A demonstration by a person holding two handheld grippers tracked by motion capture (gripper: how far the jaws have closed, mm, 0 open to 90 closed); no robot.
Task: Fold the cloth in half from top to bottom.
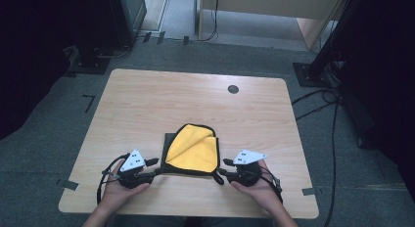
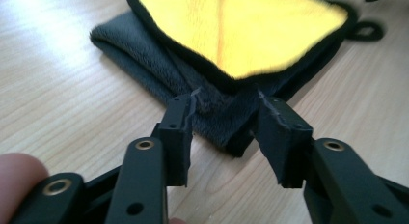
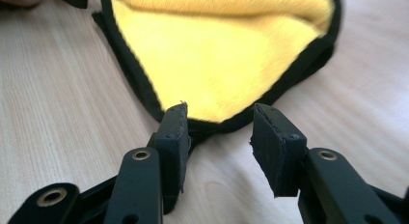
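the yellow-and-grey microfibre cloth with black edging (image 1: 192, 150) lies partly folded on the wooden table (image 1: 147, 104). left gripper (image 1: 152, 167) and right gripper (image 1: 223, 167) flank its near corners, jaws apart, gripping nothing. probably more folding remains.

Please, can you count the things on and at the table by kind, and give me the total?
Cloth, yellow and grey, folded: 1
Grippers: 2, the left gripper and the right gripper, both with open jaws at the cloth's near corners
Dark round hole in the table: 1
Total: 4
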